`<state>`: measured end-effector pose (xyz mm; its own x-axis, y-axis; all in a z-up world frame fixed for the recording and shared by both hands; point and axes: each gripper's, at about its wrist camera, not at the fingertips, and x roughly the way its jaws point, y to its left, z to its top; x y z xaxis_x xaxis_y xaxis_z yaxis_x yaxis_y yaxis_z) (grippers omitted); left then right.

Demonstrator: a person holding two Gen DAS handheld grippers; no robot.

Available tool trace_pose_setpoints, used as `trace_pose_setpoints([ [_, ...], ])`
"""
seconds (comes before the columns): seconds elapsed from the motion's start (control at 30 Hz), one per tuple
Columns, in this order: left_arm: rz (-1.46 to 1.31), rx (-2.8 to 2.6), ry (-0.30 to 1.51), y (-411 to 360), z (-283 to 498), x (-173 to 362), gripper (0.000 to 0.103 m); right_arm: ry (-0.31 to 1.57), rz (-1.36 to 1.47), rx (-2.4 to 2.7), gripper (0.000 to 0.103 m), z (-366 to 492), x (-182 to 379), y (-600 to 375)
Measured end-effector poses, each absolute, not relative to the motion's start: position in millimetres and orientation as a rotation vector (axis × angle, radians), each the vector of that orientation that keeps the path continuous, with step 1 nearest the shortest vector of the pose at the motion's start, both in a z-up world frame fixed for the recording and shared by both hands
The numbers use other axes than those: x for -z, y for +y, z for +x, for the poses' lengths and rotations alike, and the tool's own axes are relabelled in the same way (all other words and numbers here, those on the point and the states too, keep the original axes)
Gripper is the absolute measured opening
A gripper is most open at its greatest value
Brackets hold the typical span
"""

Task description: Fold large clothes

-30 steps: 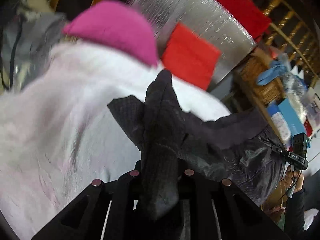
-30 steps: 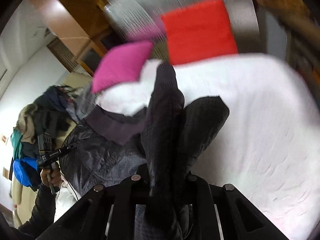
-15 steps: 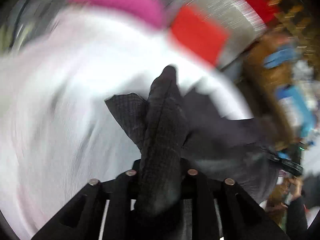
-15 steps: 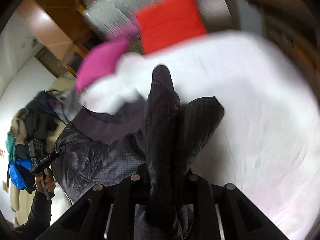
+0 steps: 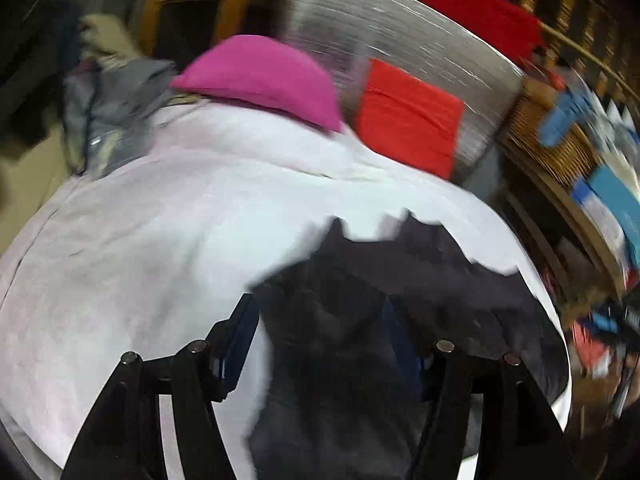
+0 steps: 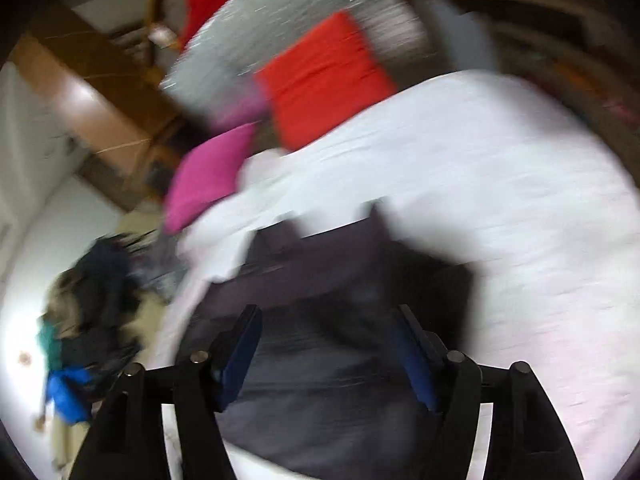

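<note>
- White bed cover (image 5: 168,264) is lying under everything, with a pink pillow (image 5: 264,76) and a red pillow (image 5: 408,120) sitting at the far end.
- Dark jacket (image 5: 400,280) is now lying flat on the bed; a moment ago both grippers were pinching bunches of it.
- Left gripper (image 5: 320,344) has just been opening and is standing wide, with the cloth lying loose between its blue pads.
- Right gripper (image 6: 328,352) has just been opening too, wide over the same jacket (image 6: 340,320).
- I am guessing this fold is laid down and the next grab is coming.
- No words are showing clearly enough to read.
</note>
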<state>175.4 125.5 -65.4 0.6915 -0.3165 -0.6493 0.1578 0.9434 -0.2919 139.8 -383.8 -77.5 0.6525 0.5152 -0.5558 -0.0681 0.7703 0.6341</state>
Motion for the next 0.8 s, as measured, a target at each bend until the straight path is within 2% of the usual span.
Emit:
trace_pose_setpoints([
  [0.13, -0.181, 0.326, 0.814, 90, 165, 80, 0.069, 0.904, 0.587, -0.394, 0.072, 160, 109, -348],
  [0.23, -0.071, 0.250, 0.927, 55, 168, 121, 0.069, 1.048, 0.614, -0.189, 0.072, 181, 157, -355],
  [0.3, 0.002, 0.181, 0.996, 39, 172, 141, 0.069, 1.006, 0.630, -0.132, 0.071, 179, 150, -352],
  [0.53, 0.042, 0.165, 0.900, 25, 143, 116, 0.071, 0.864, 0.441, -0.261, 0.073, 138, 95, -271],
  [0.63, 0.033, 0.151, 0.906, 26, 133, 110, 0.072, 0.886, 0.392, -0.288, 0.080, 137, 111, -245],
  [0.8, -0.002, 0.148, 0.891, 29, 115, 99, 0.072, 0.982, 0.272, -0.149, 0.080, 166, 148, -225],
])
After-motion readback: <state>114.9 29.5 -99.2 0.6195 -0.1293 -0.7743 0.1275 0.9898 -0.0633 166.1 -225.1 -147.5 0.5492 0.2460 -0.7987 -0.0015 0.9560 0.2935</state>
